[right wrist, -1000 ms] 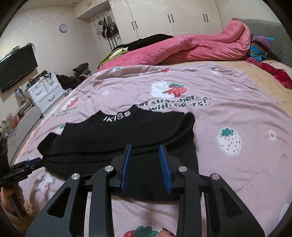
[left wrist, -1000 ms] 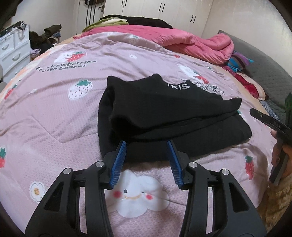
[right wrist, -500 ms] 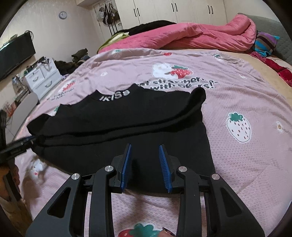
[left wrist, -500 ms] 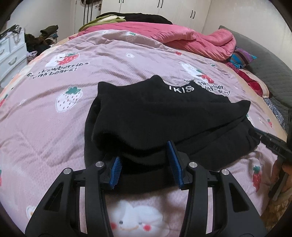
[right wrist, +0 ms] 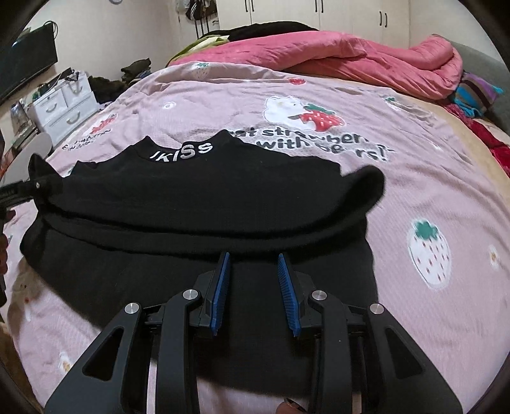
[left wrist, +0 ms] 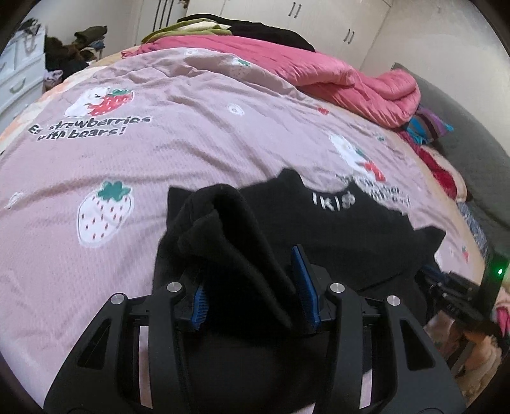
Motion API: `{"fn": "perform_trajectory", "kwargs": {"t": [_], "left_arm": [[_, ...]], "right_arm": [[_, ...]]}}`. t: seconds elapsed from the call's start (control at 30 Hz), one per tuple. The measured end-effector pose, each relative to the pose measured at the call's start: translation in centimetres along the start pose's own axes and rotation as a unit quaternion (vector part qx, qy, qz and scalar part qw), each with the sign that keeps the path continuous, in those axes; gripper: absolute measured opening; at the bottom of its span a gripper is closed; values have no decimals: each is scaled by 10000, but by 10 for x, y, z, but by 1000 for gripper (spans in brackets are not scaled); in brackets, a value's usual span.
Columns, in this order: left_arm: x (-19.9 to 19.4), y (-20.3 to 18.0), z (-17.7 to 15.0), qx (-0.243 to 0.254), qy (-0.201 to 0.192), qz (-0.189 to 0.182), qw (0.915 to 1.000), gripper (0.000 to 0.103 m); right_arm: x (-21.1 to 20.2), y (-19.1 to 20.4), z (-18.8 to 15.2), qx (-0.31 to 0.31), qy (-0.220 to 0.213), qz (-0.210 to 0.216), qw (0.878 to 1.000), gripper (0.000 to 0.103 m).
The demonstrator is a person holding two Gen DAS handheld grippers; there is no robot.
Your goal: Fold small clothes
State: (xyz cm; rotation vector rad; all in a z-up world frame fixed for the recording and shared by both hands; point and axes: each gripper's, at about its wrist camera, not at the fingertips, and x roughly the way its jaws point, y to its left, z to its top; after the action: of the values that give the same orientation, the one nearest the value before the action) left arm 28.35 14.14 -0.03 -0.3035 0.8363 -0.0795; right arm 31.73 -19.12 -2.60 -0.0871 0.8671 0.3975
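We see the black garment (right wrist: pixel 197 203) lying across the lower middle of the right wrist view, spread on the pink bedspread (right wrist: pixel 430 178), its collar with white lettering (right wrist: pixel 181 152) turned toward the top of the frame. A thick fold runs across it from left to right, ending in a rounded bulge at the right.

In the left wrist view the same black garment (left wrist: pixel 334 229) fills the lower middle, and a raised ridge of its cloth runs straight between the 2 blue pads of the left claw (left wrist: pixel 251 293). The pads stand partly apart with cloth bunched in the gap; whether they press on it, we cannot tell.

The right claw (right wrist: pixel 253 289) sits at the bottom centre of its frame, over the near part of the garment. Its 2 blue pads are apart, with clear space between them and no cloth pinched.

At the far left of the right wrist view, the left claw's tip meets the garment's edge.

The bedspread carries printed strawberries, bears and black text. A rumpled pink quilt (right wrist: pixel 366 60) lies along the top of the bed, and white wardrobe doors (right wrist: pixel 350 16) stand behind. A white drawer unit (right wrist: pixel 67 108) sits at the upper left.
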Motion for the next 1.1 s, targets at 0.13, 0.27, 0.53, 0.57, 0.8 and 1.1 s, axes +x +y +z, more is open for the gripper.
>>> {"fn": "perform_trajectory", "kwargs": {"t": [0.13,0.27,0.53,0.57,0.8,1.1], "left_arm": [[3,8,18,-141,-126,-39,9998,38],[3,22,27,-285,-248,15,9993,39],[-12,47,35,-505,-489,285,9971,48],[-11,47,35,-469,-471,340,9972,49],[22,50,22,-342,41,517,9981,49],[27,39,13,33,-34,727,9973,7]], "right_arm": [[11,-2,20,20,-89,48,9999,31],[17,-13,37,222,-204,89,9995,31],[10,-51,46,569,-408,-325,9970,42],[10,-58,46,645,-384,-406,9963,45],[25,-85,38,1025,-53,-437,9938,57],[15,-70,42,790,-358,-198,9960,7]]}}
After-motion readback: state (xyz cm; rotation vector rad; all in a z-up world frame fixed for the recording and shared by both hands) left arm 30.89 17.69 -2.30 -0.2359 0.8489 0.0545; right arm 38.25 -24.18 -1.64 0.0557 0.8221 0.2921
